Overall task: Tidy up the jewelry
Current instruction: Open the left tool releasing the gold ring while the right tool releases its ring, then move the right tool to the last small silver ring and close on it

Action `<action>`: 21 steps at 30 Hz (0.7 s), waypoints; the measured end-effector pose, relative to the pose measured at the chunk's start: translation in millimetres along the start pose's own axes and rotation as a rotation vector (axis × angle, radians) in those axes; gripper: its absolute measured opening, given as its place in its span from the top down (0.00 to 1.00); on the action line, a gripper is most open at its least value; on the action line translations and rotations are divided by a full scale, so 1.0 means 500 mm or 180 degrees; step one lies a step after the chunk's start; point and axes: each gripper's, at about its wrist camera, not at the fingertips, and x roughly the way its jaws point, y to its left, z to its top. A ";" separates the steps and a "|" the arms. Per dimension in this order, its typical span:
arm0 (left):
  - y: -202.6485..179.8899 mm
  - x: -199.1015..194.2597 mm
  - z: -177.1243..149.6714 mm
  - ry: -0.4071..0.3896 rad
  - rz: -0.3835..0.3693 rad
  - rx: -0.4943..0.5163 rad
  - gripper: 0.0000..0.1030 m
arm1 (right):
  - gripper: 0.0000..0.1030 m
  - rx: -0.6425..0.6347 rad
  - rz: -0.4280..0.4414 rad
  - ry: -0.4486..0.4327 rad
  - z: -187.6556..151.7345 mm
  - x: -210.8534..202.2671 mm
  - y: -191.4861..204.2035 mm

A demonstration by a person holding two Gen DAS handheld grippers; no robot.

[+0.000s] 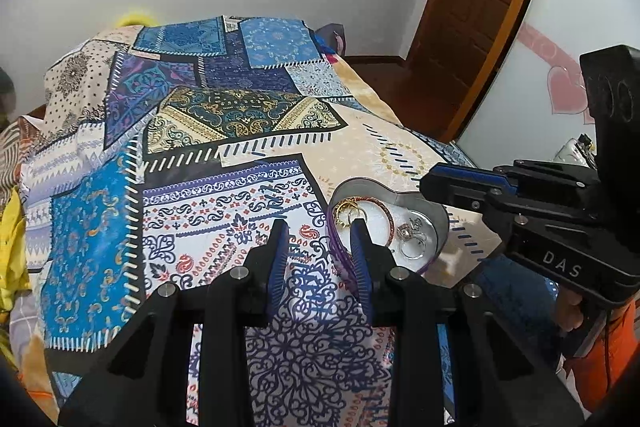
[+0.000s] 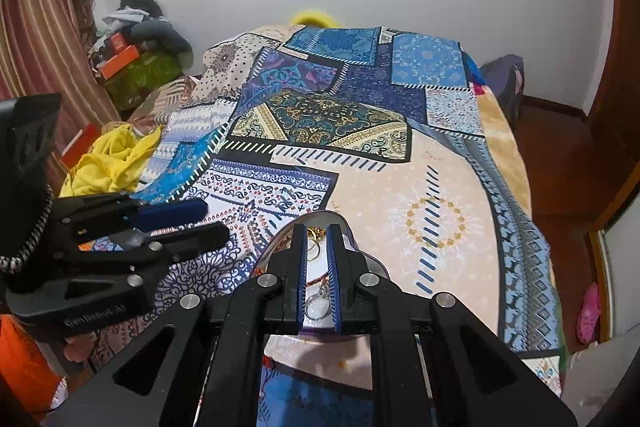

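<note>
While the left gripper (image 1: 320, 227) is hovering beside the heart-shaped tin (image 1: 438, 227) on the bed (image 1: 360, 147), its fingers are standing apart, empty. The right gripper (image 2: 317, 231) is hanging over the tin; its fingers are sitting narrow, gripping nothing visible.

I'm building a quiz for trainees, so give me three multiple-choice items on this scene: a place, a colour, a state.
1. Where does the heart-shaped tin rest?
A. on the patterned bedspread
B. on the floor
C. on a shelf

2. The braided bracelet in the tin is:
A. green
B. red
C. white

3. The tin is:
A. lidded
B. upside down
C. open, jewelry inside

Key:
1 A, bedspread shows all around it.
2 B, a red braid curves over the white lining.
3 C, silver rings lie exposed inside.
</note>
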 end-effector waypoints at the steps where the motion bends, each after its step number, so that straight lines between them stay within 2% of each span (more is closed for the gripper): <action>1: -0.002 -0.004 0.000 -0.0005 -0.0001 0.0004 0.70 | 0.89 -0.0019 -0.0022 -0.0002 -0.002 -0.006 0.004; 2: -0.005 -0.009 -0.002 -0.0018 0.0000 0.0011 0.70 | 0.87 -0.0034 -0.0037 -0.0008 -0.003 -0.010 0.007; 4: -0.011 -0.022 -0.006 -0.0033 0.0008 0.0023 0.67 | 0.78 -0.0065 -0.0078 -0.0040 -0.007 -0.023 0.015; 7: -0.017 -0.041 -0.012 -0.0064 0.0027 0.0030 0.64 | 0.71 -0.0105 -0.0140 -0.0099 -0.012 -0.041 0.027; 13: -0.024 -0.083 -0.023 -0.0102 0.0063 0.0006 0.59 | 0.71 -0.0141 -0.0189 -0.0170 -0.027 -0.073 0.047; 21: -0.041 -0.117 -0.063 -0.0057 0.0080 0.0031 0.58 | 0.71 -0.0150 -0.0229 -0.0157 -0.058 -0.095 0.061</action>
